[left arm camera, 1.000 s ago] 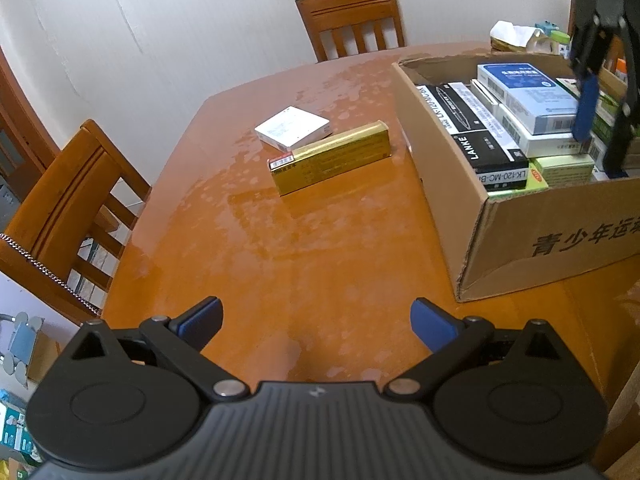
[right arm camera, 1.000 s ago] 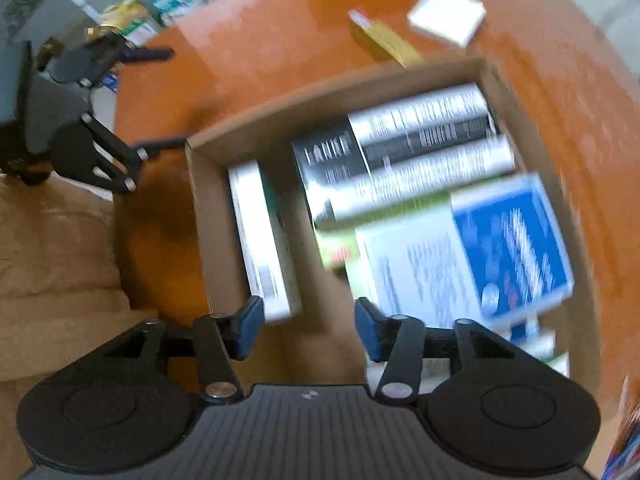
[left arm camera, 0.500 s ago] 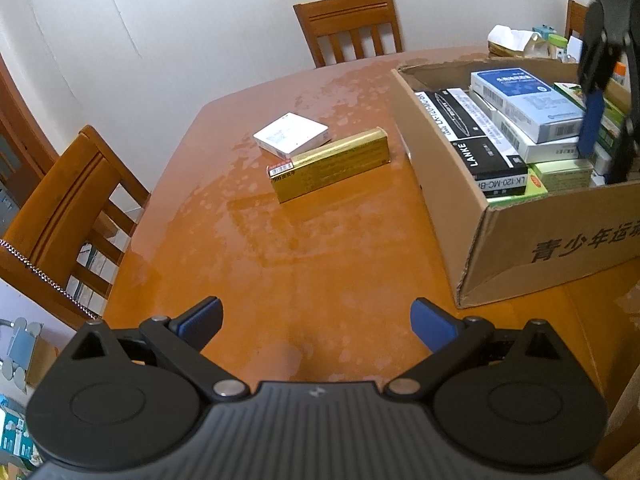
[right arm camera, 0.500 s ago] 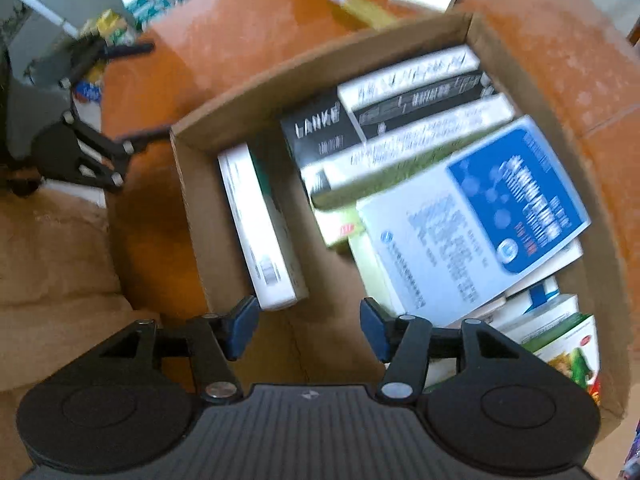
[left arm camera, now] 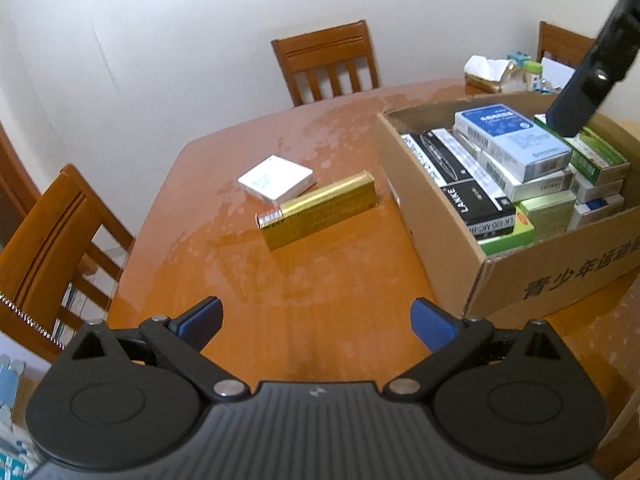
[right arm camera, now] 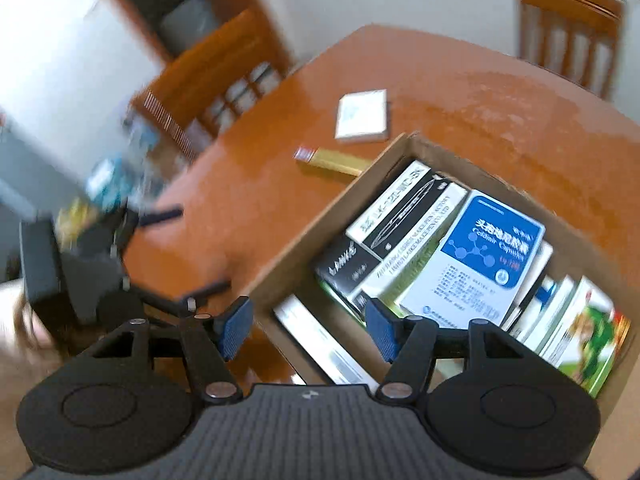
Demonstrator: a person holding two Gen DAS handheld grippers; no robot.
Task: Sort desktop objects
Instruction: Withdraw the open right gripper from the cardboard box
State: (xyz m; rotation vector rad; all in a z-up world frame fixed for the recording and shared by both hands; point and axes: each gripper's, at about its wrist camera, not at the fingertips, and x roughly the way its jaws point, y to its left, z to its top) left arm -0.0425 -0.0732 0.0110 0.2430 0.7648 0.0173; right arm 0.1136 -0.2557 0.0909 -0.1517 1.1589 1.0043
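Wooden chairs (left arm camera: 326,62) ring my orange desk (left arm camera: 280,280). On it the cardboard box (left arm camera: 440,216), packed with cartons, blocks my right side; beside it lie the gold box (left arm camera: 320,210) and white box (left arm camera: 276,179). Both my grippers, left (left arm camera: 316,320) and right (right arm camera: 308,324), gape empty; the right has lifted higher above the box.

Left gripper (left arm camera: 316,323): matte black ribbed body, two round discs behind fingers, silver pivot screws, blue pads (left arm camera: 202,317). Right gripper (right arm camera: 308,328): same build, blue textured pads (right arm camera: 236,326), small pale logo centred.
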